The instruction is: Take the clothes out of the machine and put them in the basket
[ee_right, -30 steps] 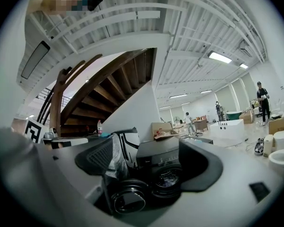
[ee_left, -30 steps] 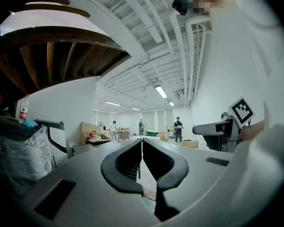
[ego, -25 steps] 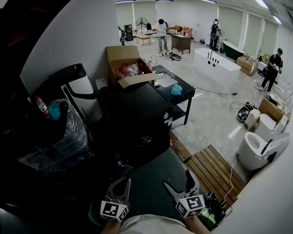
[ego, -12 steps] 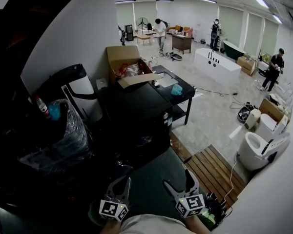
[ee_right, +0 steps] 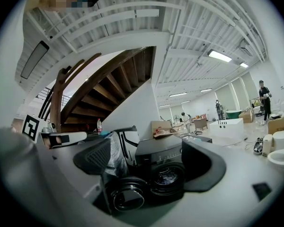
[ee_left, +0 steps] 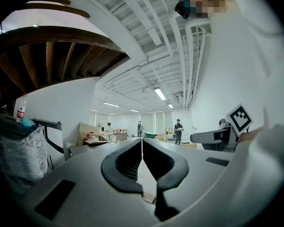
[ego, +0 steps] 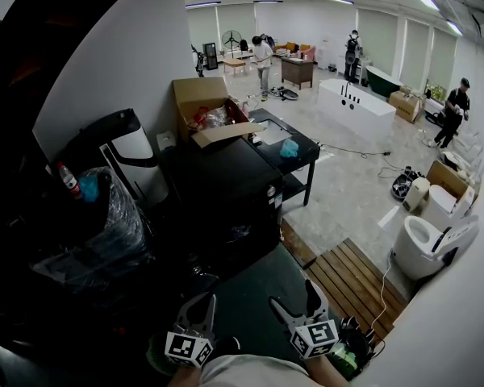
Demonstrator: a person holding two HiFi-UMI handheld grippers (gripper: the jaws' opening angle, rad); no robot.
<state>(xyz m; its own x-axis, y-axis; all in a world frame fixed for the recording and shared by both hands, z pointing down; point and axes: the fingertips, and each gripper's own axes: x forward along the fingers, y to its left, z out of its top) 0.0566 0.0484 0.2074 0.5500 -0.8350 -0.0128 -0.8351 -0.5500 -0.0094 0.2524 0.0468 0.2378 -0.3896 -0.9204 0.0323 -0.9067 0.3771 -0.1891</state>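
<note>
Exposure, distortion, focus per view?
Head view: heavy fisheye; washing machine underexposed, far hall bright. Left gripper view: shut jaws soft, corners vignetted. Right gripper view: open jaws blurred, machine beyond them dark but legible.

**Floor and black table**

We see a grey tiled floor [ego: 347, 192]. On it stand the black washing machine [ego: 226, 188], a dark mat [ego: 250, 297] just before the machine, a wooden slat platform [ego: 351, 285] touching the mat's edge, a white toilet [ego: 423, 248] and, farther off, a white bathtub [ego: 356, 107]. A black table [ego: 266, 119] just beside the machine carries a teal item [ego: 291, 148] and a pale sheet [ego: 272, 134].
</note>
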